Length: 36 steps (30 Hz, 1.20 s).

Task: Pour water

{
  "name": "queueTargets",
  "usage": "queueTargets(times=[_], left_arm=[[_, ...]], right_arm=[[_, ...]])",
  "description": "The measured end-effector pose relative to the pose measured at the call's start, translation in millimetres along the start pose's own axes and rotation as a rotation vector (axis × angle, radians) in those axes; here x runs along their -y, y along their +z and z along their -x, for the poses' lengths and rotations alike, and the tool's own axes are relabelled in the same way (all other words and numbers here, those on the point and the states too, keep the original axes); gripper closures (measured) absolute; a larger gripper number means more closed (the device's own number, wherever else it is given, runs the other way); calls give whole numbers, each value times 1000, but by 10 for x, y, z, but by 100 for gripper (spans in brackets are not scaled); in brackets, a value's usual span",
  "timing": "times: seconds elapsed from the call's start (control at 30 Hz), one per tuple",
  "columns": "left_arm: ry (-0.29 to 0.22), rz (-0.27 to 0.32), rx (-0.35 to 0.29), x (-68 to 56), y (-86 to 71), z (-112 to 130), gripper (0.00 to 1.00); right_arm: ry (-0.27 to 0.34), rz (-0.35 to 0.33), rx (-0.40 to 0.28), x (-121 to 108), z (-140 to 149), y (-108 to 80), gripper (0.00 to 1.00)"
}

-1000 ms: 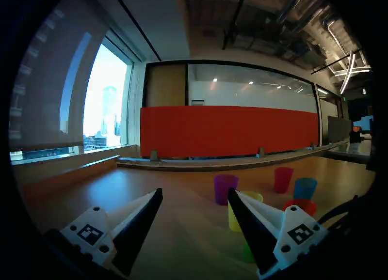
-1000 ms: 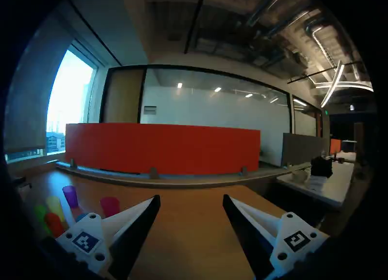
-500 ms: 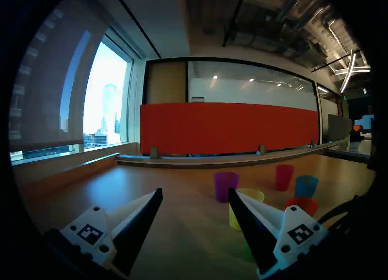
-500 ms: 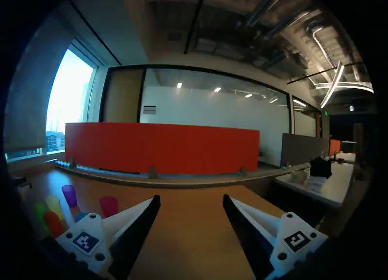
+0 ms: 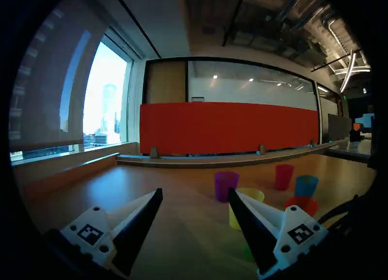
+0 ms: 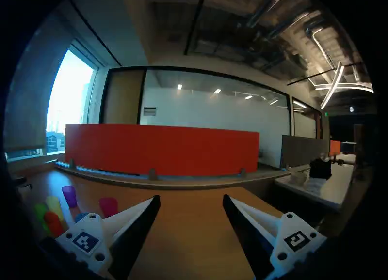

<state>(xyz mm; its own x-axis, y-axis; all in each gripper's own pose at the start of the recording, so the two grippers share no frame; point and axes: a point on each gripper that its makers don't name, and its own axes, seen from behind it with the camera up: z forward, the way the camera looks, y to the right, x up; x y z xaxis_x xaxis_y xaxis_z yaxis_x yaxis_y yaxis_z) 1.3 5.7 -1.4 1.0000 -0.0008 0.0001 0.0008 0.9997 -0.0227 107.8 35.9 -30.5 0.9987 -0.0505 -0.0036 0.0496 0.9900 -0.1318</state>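
Left tongs [image 5: 194, 192] and right tongs [image 6: 190, 198] both wide, holding nothing.
Cups [image 5: 226, 185] stand on the surface [image 5: 179, 183] just ahead of left tongs, contents untellable; right gripper view has them far left, white desk [image 6: 330, 190] right.

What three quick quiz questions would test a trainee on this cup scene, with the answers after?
1. What is the right gripper holding?
2. In the left gripper view, which cup is partly hidden behind a finger of the left gripper? A: pink cup. B: yellow cup. C: blue cup.
3. True or false: the purple cup stands upright on the wooden table.

Key
1. Nothing. Its fingers are spread, with bare table between them.
2. B
3. True
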Motion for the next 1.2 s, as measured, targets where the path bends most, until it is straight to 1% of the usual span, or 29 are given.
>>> queueTargets(times=[0.17,0.27,0.47,0.57,0.67,0.97,1.07,1.2], left_arm=[[0,0,0,0,0,0,0],[0,0,0,-1,0,-2,0],[1,0,0,-3,1,1,0],[1,0,0,0,3,2,0],[1,0,0,-1,4,0,0],[1,-1,0,-2,1,-1,0],[1,0,0,0,1,-1,0],[1,0,0,-4,1,0,0]], right_arm=[[1,-13,-22,46,-43,-8,0],[-3,-28,-22,92,4,-2,0],[-27,-62,-38,216,142,65,0],[-37,-80,-43,289,261,89,0],[-34,-95,-41,338,402,110,0],[36,-100,-21,357,758,200,0],[61,-100,-8,350,841,217,0],[80,-111,-14,353,882,212,0]])
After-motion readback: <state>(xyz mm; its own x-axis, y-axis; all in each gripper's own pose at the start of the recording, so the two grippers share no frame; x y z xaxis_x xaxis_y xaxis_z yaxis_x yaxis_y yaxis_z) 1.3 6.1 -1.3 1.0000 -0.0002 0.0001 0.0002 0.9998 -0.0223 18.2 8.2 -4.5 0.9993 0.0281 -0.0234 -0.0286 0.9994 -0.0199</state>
